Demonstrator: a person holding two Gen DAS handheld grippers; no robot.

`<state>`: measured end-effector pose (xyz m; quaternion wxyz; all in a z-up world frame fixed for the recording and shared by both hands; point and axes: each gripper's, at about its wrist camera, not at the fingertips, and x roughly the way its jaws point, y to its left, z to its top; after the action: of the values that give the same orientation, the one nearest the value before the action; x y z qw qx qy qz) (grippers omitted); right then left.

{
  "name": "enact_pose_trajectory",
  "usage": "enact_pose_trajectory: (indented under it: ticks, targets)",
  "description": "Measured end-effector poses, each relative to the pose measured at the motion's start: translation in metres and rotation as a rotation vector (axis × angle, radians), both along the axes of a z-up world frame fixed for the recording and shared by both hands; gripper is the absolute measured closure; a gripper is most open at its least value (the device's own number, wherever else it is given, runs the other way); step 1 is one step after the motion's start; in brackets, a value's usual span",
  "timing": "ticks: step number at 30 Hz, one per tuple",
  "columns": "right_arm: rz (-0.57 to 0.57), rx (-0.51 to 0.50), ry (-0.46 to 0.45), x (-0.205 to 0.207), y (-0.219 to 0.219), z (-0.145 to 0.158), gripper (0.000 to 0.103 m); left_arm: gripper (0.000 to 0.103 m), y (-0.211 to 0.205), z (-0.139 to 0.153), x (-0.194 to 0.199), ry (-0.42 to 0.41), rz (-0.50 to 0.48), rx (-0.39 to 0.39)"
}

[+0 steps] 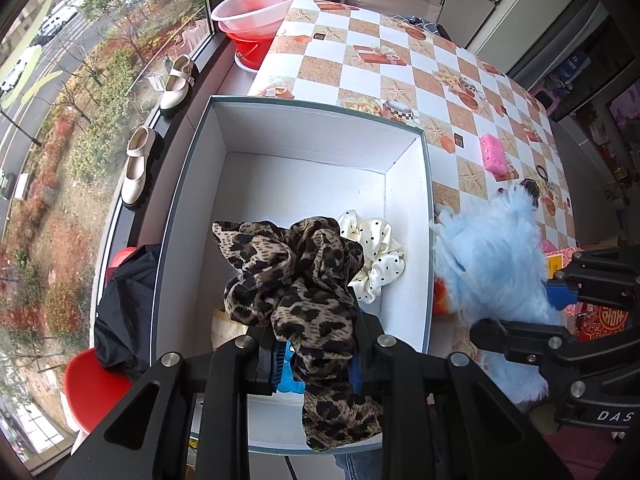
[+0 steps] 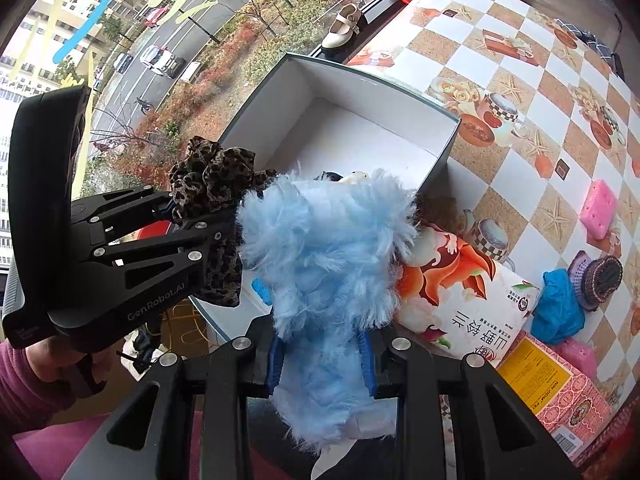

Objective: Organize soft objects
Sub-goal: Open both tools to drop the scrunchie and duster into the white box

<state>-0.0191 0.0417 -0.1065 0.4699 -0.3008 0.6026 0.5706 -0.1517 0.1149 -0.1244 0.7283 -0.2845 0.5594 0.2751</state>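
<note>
My left gripper [image 1: 316, 364] is shut on a leopard-print scrunchie [image 1: 296, 288] and holds it over the near end of a white open box [image 1: 304, 140]. A cream polka-dot scrunchie [image 1: 376, 256] lies inside the box by its right wall. My right gripper [image 2: 324, 360] is shut on a fluffy light-blue soft item [image 2: 324, 256] just right of the box [image 2: 360, 120]. The left gripper [image 2: 208, 236] with the leopard scrunchie [image 2: 212, 180] shows in the right wrist view. The blue item also shows in the left wrist view [image 1: 492, 264].
The checkered tablecloth [image 1: 400, 68] carries a pink sponge [image 2: 598, 208], a blue cloth [image 2: 558, 308], a knitted purple item [image 2: 600, 280], a printed bag [image 2: 460, 292] and a pink carton [image 2: 560, 392]. Basins [image 1: 260, 4] and shoes [image 1: 138, 168] sit on the windowsill; a red chair [image 1: 92, 388] stands near left.
</note>
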Motion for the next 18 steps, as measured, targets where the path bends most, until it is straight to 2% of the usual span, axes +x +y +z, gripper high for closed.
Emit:
enact_pose_trajectory:
  ticks: [18]
  targets:
    - [-0.005, 0.043, -0.03, 0.011, 0.038, 0.009, 0.071, 0.076, 0.014, 0.004, 0.002, 0.0, 0.034, 0.03]
